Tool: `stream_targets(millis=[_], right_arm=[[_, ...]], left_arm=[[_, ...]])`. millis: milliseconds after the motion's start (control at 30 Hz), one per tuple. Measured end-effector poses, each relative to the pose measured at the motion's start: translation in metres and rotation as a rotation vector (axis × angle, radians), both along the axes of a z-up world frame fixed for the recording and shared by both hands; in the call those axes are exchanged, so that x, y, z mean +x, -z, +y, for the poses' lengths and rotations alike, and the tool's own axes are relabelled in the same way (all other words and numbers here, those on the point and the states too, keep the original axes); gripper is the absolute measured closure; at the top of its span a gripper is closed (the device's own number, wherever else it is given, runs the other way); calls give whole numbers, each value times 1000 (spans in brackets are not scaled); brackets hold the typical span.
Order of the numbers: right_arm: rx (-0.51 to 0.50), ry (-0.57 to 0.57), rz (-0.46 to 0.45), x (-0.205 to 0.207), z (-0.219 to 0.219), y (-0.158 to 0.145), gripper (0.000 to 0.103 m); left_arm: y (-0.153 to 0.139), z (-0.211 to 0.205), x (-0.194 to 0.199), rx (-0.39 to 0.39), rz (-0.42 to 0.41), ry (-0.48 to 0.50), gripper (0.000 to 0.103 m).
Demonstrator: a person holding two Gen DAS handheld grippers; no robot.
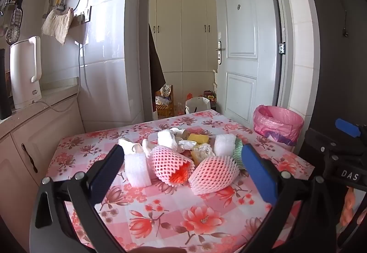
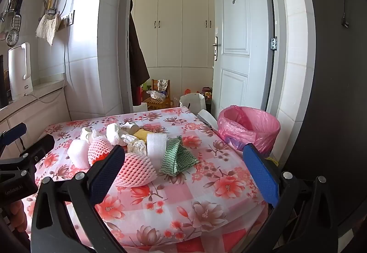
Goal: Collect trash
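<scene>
left wrist view: the left gripper (image 1: 183,170) fills the lower part of the frame, its two black arms spread wide with nothing between the flat, dimpled blue pads (image 1: 258,175). beyond it a table (image 1: 183,218) carries a glossy pink checked cloth printed with red and brown flowers. a heap of trash (image 1: 183,149) sits at the centre of the frame. nearest the camera are two pink foam net sleeves, soft open-mesh tubes: one (image 1: 169,166) shows orange inside its open end, the other (image 1: 213,175) lies just right of it, the two touching. a white ribbed foam sheet (image 1: 137,168), rolled and standing upright, is at the left of the heap; a second white foam roll (image 1: 224,145) stands at the right. behind them are crumpled white paper (image 1: 167,139) and a yellow block (image 1: 198,138). a round bin (image 1: 278,124) lined with a thin crinkled pink plastic bag stands at centre right, past the table edge. the right gripper (image 1: 344,138) shows at the right edge.

right wrist view: the right gripper (image 2: 183,170) likewise stands fully open and empty, low in the frame. a folded green and white wavy-patterned cloth (image 2: 177,156) lies at the right of the heap, tented against the foam roll. the bin appears at centre right. a smooth white kettle (image 2: 19,69) stands on the counter at the left edge.
</scene>
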State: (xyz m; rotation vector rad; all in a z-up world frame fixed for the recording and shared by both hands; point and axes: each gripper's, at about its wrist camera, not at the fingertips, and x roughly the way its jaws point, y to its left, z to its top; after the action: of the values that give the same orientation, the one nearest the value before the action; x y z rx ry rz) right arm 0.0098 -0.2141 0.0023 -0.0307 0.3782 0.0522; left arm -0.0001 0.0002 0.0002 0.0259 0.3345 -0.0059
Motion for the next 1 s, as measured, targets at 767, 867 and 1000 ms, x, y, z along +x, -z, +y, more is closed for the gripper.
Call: stream_targets(millis=[767, 867, 1000], right_arm=[[-1, 1, 2, 0, 1, 0, 6], [-1, 0, 2, 0, 1, 0, 6], [-2, 0, 2, -1, 1, 0, 6]], left_arm=[[4, 1, 1, -10, 7, -1, 4], [4, -3, 0, -9, 7, 0, 4], [3, -3, 0, -11, 8, 0, 4]])
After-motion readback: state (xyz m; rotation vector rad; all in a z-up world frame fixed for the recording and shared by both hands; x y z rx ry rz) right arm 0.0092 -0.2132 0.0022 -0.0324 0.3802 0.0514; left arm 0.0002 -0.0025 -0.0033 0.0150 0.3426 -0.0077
